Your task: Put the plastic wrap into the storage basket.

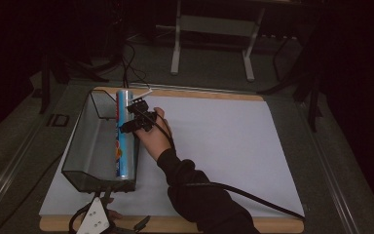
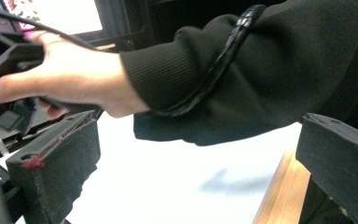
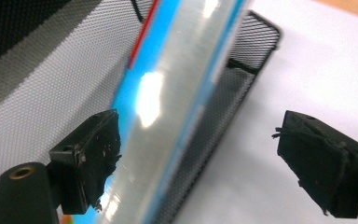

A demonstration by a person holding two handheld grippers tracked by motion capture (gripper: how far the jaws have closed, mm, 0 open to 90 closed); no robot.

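One blue roll (image 1: 122, 136) along one mesh basket's (image 1: 85, 146) rim; right gripper (image 1: 137, 119) fingers wide beside roll; left gripper (image 1: 97, 219) fingers wide at near edge.

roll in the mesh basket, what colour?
Light blue with a silvery glossy band and a red stripe on the roll; clearest in the right gripper view.

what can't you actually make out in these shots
- Print on the blue roll: too small in the high view, blurred by glare in the right gripper view.
- Left gripper: cut off by the bottom edge of the high view.
- Basket floor: dark mesh hides it.
- Right gripper: jaws wide, one near the roll; contact unclear.
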